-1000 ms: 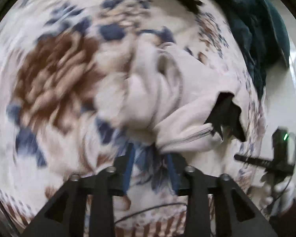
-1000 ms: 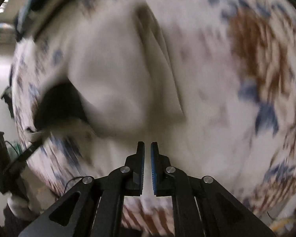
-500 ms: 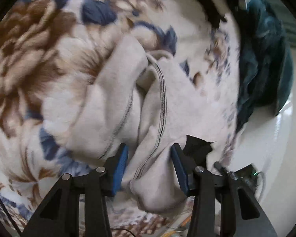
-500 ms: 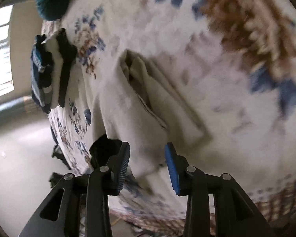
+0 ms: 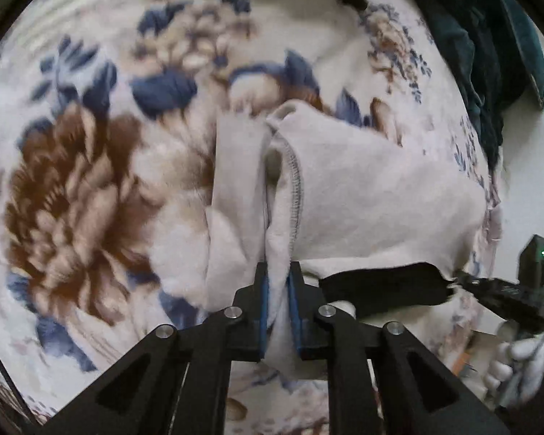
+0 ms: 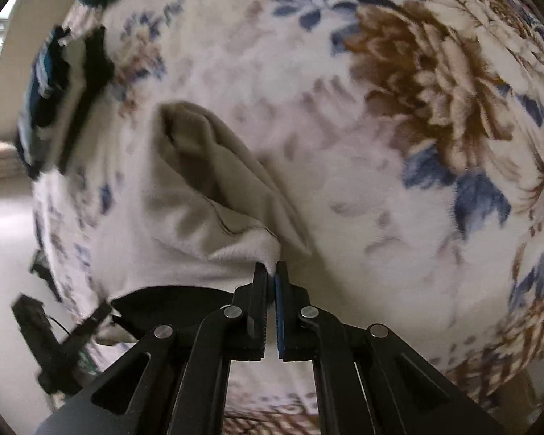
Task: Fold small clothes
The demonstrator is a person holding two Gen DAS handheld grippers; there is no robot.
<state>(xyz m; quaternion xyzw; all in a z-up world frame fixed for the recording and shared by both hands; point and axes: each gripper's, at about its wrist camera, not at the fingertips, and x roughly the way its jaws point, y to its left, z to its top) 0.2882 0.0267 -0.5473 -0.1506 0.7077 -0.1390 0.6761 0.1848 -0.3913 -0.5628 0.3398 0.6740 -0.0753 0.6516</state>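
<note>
A small cream garment [image 5: 362, 195] with a black waistband [image 5: 384, 284] lies on a floral blanket [image 5: 76, 188]. My left gripper [image 5: 277, 279] is shut on a bunched edge of the garment by its grey stitched seam. In the right wrist view the same garment [image 6: 203, 210] is lifted and draped, its black band [image 6: 174, 306] at the lower left. My right gripper [image 6: 270, 272] is shut on a corner of the garment. The other hand-held gripper [image 5: 507, 290] shows at the right in the left wrist view.
A dark teal cloth [image 5: 489, 47] is heaped at the blanket's far right edge. A pile of dark blue, white and black clothes [image 6: 58, 90] lies near the blanket's left edge. The pale floor [image 6: 3, 253] is beyond that edge.
Both grippers were open around the garment half a second ago and have now shut on it. The garment has been pulled up and spread between them.
</note>
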